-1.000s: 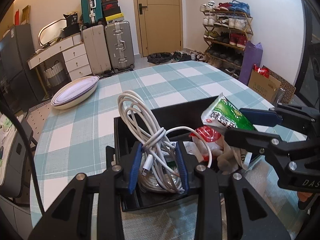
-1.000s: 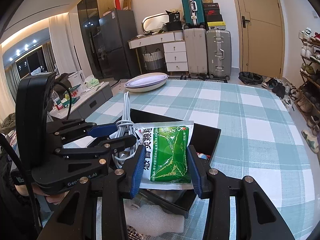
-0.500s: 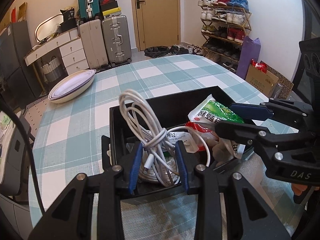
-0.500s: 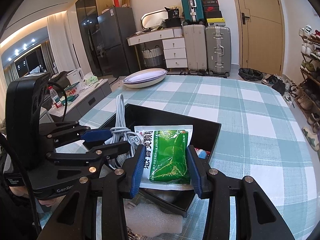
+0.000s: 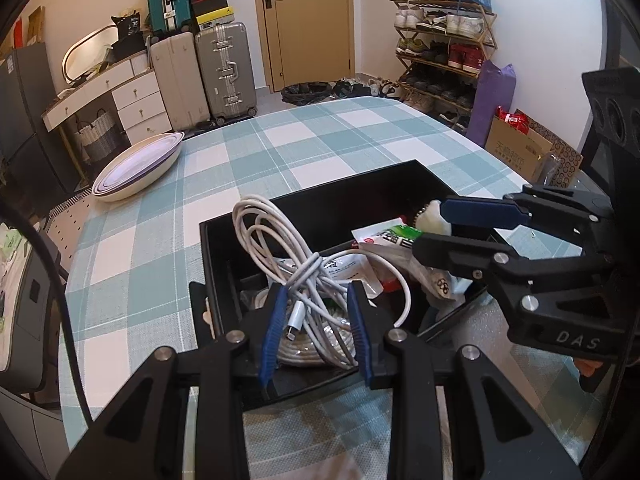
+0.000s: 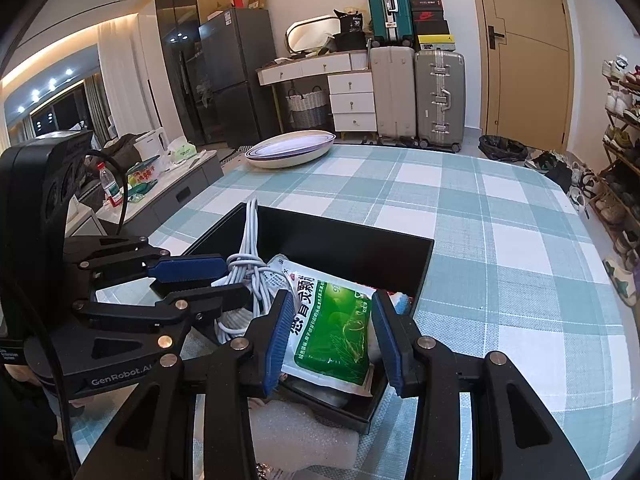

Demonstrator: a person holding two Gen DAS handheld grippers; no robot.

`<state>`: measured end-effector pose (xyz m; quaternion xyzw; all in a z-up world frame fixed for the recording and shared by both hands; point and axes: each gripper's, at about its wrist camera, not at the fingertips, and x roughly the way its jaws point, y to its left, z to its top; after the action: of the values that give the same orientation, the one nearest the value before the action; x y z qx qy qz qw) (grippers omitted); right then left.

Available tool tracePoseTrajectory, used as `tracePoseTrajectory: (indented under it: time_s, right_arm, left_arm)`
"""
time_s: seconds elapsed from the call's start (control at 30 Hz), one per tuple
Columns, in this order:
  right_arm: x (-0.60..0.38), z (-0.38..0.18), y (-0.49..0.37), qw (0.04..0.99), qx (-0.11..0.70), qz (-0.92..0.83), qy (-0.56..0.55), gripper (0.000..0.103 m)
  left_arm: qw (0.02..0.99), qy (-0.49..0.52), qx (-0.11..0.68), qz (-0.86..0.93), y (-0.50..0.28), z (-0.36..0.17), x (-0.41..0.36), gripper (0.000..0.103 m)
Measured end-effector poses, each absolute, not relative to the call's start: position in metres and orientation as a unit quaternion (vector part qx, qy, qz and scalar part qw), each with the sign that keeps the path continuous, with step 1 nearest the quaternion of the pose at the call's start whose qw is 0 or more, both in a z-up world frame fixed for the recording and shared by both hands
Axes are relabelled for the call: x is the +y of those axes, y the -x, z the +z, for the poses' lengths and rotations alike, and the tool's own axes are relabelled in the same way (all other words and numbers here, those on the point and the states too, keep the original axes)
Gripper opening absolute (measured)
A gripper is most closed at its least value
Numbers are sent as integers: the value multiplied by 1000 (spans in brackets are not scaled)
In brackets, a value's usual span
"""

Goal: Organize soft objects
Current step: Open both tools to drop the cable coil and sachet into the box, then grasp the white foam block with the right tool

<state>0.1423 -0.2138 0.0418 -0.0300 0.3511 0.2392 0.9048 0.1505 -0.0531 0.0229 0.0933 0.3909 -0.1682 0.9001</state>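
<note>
A black open box (image 5: 344,196) (image 6: 352,240) sits on the checked tablecloth. My left gripper (image 5: 316,320) is shut on a bundle of white cable (image 5: 280,248), held low inside the box's left side; the cable also shows in the right wrist view (image 6: 250,268). My right gripper (image 6: 330,332) is shut on a green and white sachet (image 6: 336,328), held down in the box's right side. The sachet (image 5: 394,236) and right gripper (image 5: 460,232) also show in the left wrist view. Other white and red packets (image 5: 360,272) lie in the box.
A stack of shallow white bowls (image 5: 138,168) (image 6: 290,148) stands at the far left of the table. A white foam sheet (image 6: 304,440) lies in front of the box. Suitcases, drawers and a shoe rack stand beyond the table.
Both grippers have gone down into the box, the left with the cable and the right with the sachet. Both stay shut on their loads.
</note>
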Motion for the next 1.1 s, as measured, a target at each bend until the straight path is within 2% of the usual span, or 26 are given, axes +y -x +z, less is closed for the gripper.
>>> tracePoseTrajectory:
  time_s: [0.13,0.2,0.27,0.33,0.37,0.47,0.5,0.53,0.6,0.77,1.1]
  right_arm:
    - [-213,42,-142,904,351,241,33,42]
    - [-212,43,-139,905,348,240,43,43]
    - [-212,48,-132,908,336,246,49,51]
    - [-213,53,-126,911,327,248,52,54]
    - [-215,57,-122,913,321,244,54,58]
    - [-221,65,-111,918,312,238,49,86]
    - [-225,68,-108,921,310,232,43,92]
    - [-227,70,-105,921,311,230,39,95]
    - [-232,72,-98,919,320,229,33,101]
    - [-240,68,-79,916,337,217,28,102]
    - [-244,48,-53,908,359,215,25,102]
  left_arm:
    - [902,-93,388,-168,-148,23,-53,30]
    - [903,-91,388,-162,-149,23,-51,37]
    - [904,-90,390,-153,-151,24,-49,43]
    - [906,-90,384,-153,-148,27,-47,52]
    - [908,-91,378,-154,-145,29,-47,57]
    - [913,-92,365,-155,-134,35,-45,62]
    - [915,-90,362,-155,-130,37,-43,67]
    - [916,-88,359,-155,-127,38,-42,72]
    - [920,-86,350,-152,-119,42,-39,91]
    - [927,-72,339,-144,-98,46,-29,103]
    - [931,-49,341,-117,-69,36,-10,103]
